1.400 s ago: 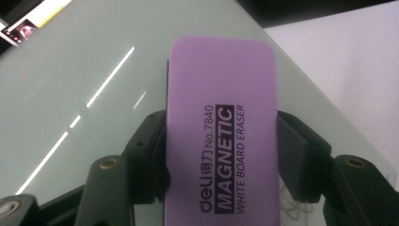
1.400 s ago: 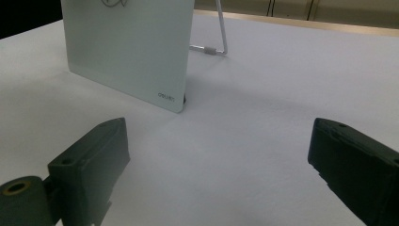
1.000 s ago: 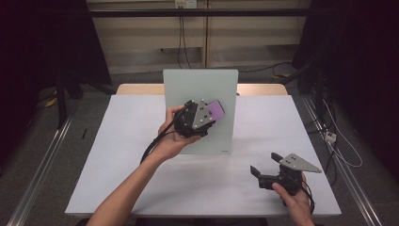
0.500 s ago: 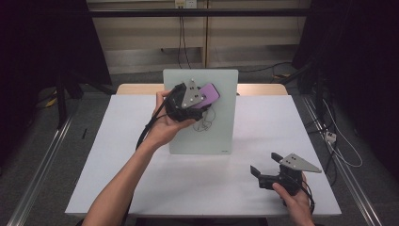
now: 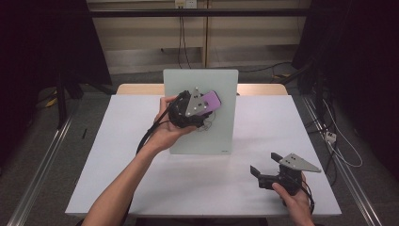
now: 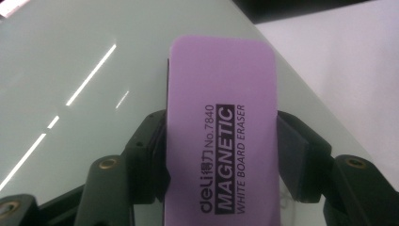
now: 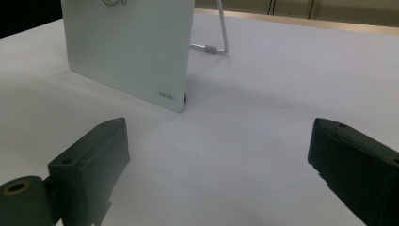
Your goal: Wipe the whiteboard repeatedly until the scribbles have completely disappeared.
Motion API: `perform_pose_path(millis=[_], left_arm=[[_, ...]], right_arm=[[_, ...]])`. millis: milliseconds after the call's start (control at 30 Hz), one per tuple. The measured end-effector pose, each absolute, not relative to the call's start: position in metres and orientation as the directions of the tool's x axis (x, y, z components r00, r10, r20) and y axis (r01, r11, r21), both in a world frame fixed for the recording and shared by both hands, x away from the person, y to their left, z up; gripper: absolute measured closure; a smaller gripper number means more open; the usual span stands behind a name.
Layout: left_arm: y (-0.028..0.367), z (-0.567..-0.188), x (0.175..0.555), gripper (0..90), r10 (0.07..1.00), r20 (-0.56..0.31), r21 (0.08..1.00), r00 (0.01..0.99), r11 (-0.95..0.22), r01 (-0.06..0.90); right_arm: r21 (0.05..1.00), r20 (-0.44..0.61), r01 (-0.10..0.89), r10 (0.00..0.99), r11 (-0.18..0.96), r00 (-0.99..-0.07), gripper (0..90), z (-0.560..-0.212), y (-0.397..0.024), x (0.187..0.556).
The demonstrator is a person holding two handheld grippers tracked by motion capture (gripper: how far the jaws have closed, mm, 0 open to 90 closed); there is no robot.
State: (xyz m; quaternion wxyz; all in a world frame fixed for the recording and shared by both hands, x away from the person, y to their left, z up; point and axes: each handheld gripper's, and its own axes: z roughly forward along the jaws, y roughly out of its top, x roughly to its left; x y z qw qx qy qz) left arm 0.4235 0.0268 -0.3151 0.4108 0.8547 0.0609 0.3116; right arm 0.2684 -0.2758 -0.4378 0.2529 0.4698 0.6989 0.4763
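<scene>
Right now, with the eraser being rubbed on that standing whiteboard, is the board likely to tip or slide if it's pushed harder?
The whiteboard probably could shift: it stands on edge, propped by a thin wire stand behind. It looks like a thin, stiff panel, so likely light. The smooth table may let it slide, and the right gripper rests apart, not bracing it.

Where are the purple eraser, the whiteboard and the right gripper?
purple eraser (image 6: 221, 108), left gripper view, its printed top face.
whiteboard (image 5: 221, 136), high view, bare lower right.
right gripper (image 5: 264, 171), high view, between its fingertips.

Purple eraser (image 6: 221, 136) with black lettering, pale grey-green board (image 5: 221, 84), white table (image 5: 263, 117), black tongs (image 7: 226, 169)
</scene>
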Motion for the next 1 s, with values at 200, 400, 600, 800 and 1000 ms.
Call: perform_pose_path(millis=[200, 400, 600, 800, 1000], left_arm=[[0.024, -0.332, 0.417, 40.9, 0.326, 0.486, 0.718, 0.811, -0.678, -0.158], [0.023, -0.344, 0.412, 40.9, 0.300, 0.482, 0.703, 0.823, -0.693, -0.159], [0.023, -0.342, 0.413, 40.9, 0.296, 0.469, 0.701, 0.832, -0.698, -0.147], [0.025, -0.331, 0.417, 41.0, 0.330, 0.463, 0.719, 0.823, -0.683, -0.131], [0.030, -0.312, 0.423, 41.0, 0.378, 0.473, 0.738, 0.796, -0.664, -0.124]], right_arm=[[0.904, 0.093, 0.415, 0.898, 0.105, -0.429, 5.7, -0.438, -0.276, 0.268], [0.904, 0.094, 0.416, 0.899, 0.104, -0.428, 5.7, -0.438, -0.276, 0.268], [0.904, 0.093, 0.415, 0.899, 0.105, -0.428, 5.7, -0.438, -0.276, 0.268], [0.903, 0.094, 0.416, 0.899, 0.104, -0.428, 5.7, -0.438, -0.276, 0.268], [0.904, 0.094, 0.416, 0.899, 0.104, -0.429, 5.7, -0.438, -0.276, 0.268]])
